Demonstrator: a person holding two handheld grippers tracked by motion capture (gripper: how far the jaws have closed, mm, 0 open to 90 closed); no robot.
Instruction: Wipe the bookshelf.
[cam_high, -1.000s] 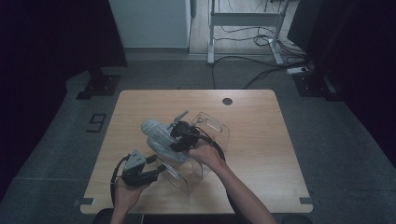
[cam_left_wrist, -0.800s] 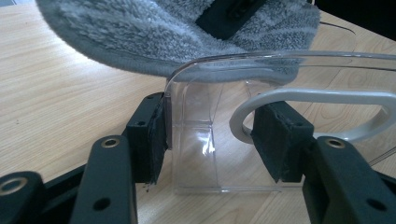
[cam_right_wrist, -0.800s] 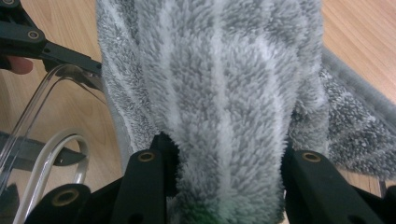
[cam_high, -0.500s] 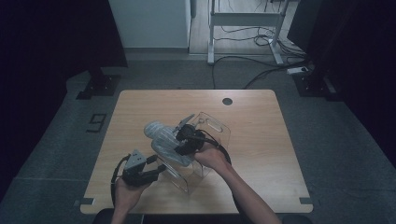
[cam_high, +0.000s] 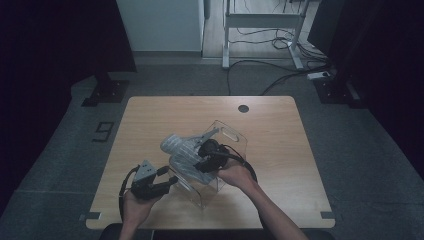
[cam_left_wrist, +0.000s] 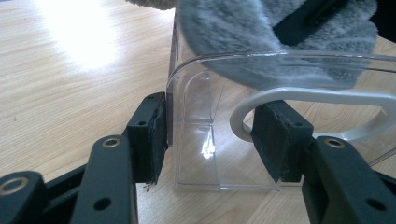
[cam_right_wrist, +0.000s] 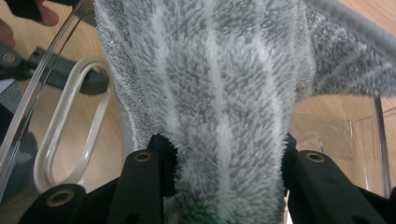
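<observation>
A: Where is the grey towel now?

B: It hangs over the rim of the clear plastic box, in the middle of the wooden table. One part is already above the inside of the box, another part lies outside on the side toward the far left of the table.

A: And who holds it?

B: The right gripper pinches it. In the right gripper view the fluffy cloth is bunched thick between both jaws, so they stand a little apart but press on it.

A: What does the left gripper do?

B: It grips the near wall of the box. In the left gripper view one pad touches the outside of the corner and the other pad sits at the white oval handle hole, so the wall is clamped between them.

A: How will the towel handle, you think?

B: I judge it is light and very soft. It has no stiffness, so it will fold and drag behind the gripper, and loose ends can catch on the rim. The pile is not slippery, so a pinch on a thick fold, as now, should hold well.

A: And the box?

B: Stiff, smooth and light, I believe. It may slide or tip if the towel pulls on it, so holding it at the wall near the handle hole is a good place
</observation>
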